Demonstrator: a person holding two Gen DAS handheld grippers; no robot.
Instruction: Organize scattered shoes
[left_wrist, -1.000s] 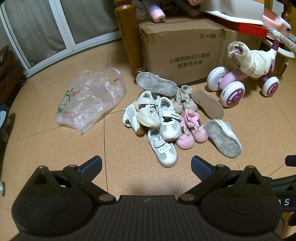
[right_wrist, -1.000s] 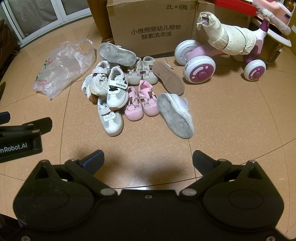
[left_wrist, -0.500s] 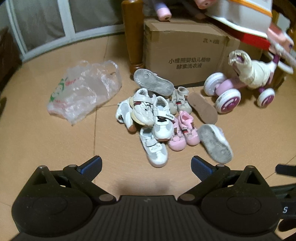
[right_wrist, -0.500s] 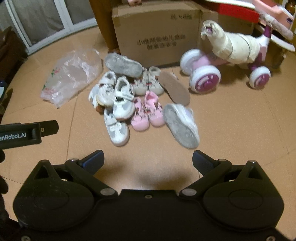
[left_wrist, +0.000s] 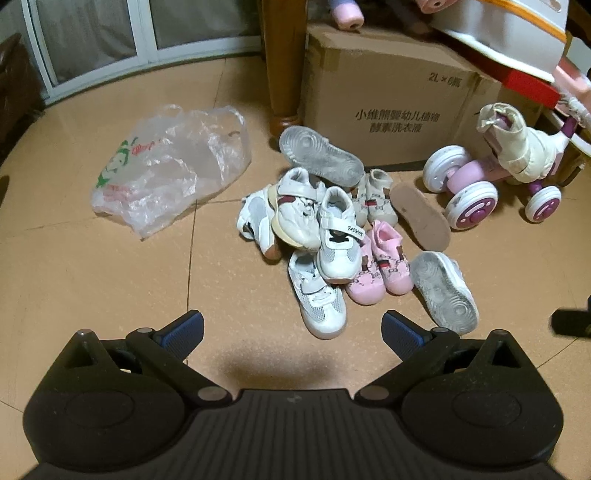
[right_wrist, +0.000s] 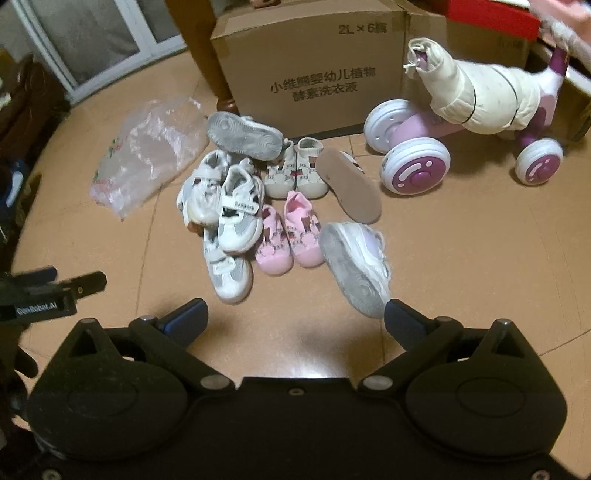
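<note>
Shoes (left_wrist: 332, 229) are heaped on the tiled floor (left_wrist: 110, 288) just in front of the cardboard box (left_wrist: 384, 110), which serves as the landmark. Only in the left wrist view are the wooden post (left_wrist: 282, 62) left of the box and the whole window frame (left_wrist: 144, 33) shown; only in the right wrist view is the left tool's black body seen, at the left edge, along with the full side of the pink ride-on toy (right_wrist: 461, 122) to the right of the box.

Ten shoes can be counted. Two cream patterned shoes (left_wrist: 375, 197) stand as a pair nearest the box, toes pointing away from it. Two pink shoes (left_wrist: 380, 264) sit side by side farther out, toes likewise away from the box. Three shoes lie sole-up: a grey-soled one (left_wrist: 321, 155) against the box's lower left corner, long axis slanting across its face; a brown-soled one (left_wrist: 421, 216) right of the cream pair; and a white one (left_wrist: 443, 291) farthest right, long axis running away from the box. Three white strap sneakers (left_wrist: 338, 232) are stacked left of the pink pair, and the lowest, a mesh one (left_wrist: 319, 295), points away from the box. One crumpled plastic bag (left_wrist: 170, 166) lies well to the left of the box.

The left gripper (left_wrist: 291, 330) and the right gripper (right_wrist: 295, 321) are both held spread wide, nothing between their fingers, short of the pile.
</note>
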